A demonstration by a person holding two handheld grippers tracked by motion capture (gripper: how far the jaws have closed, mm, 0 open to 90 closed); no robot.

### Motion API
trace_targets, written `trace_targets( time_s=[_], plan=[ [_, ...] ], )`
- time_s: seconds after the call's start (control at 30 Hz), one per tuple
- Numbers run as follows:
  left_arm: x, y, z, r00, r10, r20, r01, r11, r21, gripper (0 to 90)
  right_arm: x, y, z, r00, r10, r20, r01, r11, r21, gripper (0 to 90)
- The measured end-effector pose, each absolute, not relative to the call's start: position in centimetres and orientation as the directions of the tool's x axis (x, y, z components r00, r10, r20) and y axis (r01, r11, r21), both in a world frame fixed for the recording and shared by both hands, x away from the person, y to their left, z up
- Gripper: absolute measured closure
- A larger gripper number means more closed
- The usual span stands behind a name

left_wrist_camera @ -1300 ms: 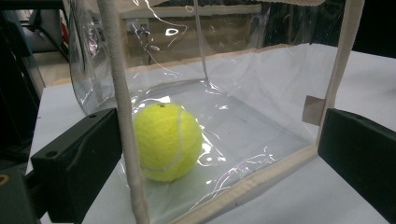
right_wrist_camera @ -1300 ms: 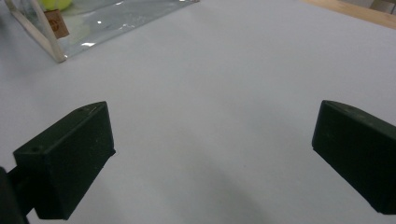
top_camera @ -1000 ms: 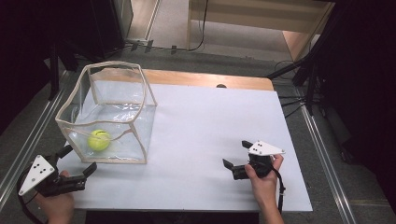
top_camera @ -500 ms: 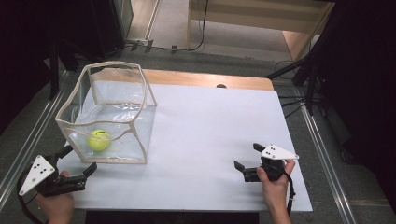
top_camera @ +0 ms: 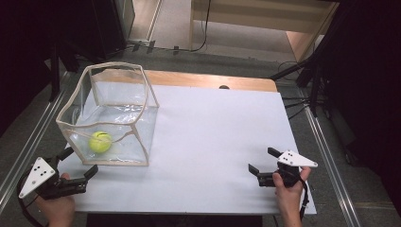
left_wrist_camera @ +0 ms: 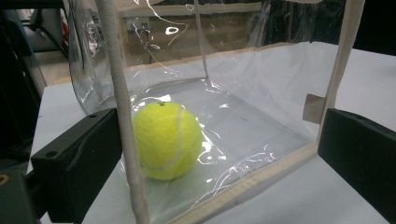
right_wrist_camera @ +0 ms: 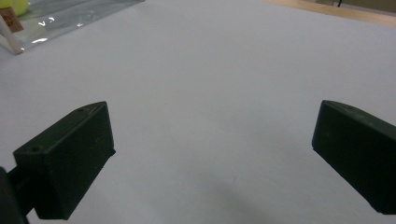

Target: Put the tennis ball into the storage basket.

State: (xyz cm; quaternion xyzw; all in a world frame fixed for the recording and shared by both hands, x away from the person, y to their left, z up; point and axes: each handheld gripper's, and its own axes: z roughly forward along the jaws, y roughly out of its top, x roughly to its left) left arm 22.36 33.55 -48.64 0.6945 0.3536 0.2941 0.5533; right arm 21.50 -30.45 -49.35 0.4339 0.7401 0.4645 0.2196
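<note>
Yellow-green tennis ball (top_camera: 100, 141) sits inside clear plastic cube bag (top_camera: 142, 106), left of frame. Left gripper (top_camera: 78, 163), jaws wide, lies just below-left; right gripper (top_camera: 259, 165), wide, well apart.

A yellow-green tennis ball (top_camera: 100, 141) with a pale curved seam is seen resting on the floor of a clear plastic box (top_camera: 142, 101), near the front corner at the left side of the white surface (top_camera: 213, 137). The box is edged with cream binding, stands upright with its top open, and its soft walls are creased and glossy. In the left gripper view the ball (left_wrist_camera: 167, 141) is seen through the wall (left_wrist_camera: 261, 93), just behind a corner binding strip.
</note>
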Motion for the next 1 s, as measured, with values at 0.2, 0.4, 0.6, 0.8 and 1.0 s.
trace_targets(
  time_s=[0.2,0.4,0.6,0.8,1.0],
  plan=[
    [22.4,33.6,-48.6,0.578,0.816,0.018,0.165,-0.138,0.977,0.1,20.9,-31.7,-49.3,-0.505,0.860,0.067,0.431,0.185,0.883,0.0],
    [22.4,33.7,-48.6,0.582,0.813,0.016,0.163,-0.137,0.977,0.1,20.6,-32.6,-49.5,-0.478,0.876,0.071,0.432,0.163,0.887,0.0],
    [22.4,33.8,-48.6,0.586,0.810,0.014,0.165,-0.136,0.977,0.1,20.1,-33.5,-49.6,-0.450,0.892,0.036,0.433,0.182,0.883,0.0],
    [22.4,33.7,-48.6,0.585,0.811,0.014,0.165,-0.136,0.977,0.1,20.0,-34.7,-50.0,-0.432,0.900,0.065,0.442,0.148,0.885,0.0],
    [22.4,33.7,-48.6,0.586,0.810,0.015,0.164,-0.137,0.977,0.1,19.9,-35.4,-50.2,-0.415,0.905,0.094,0.440,0.109,0.892,0.0]
  ],
)
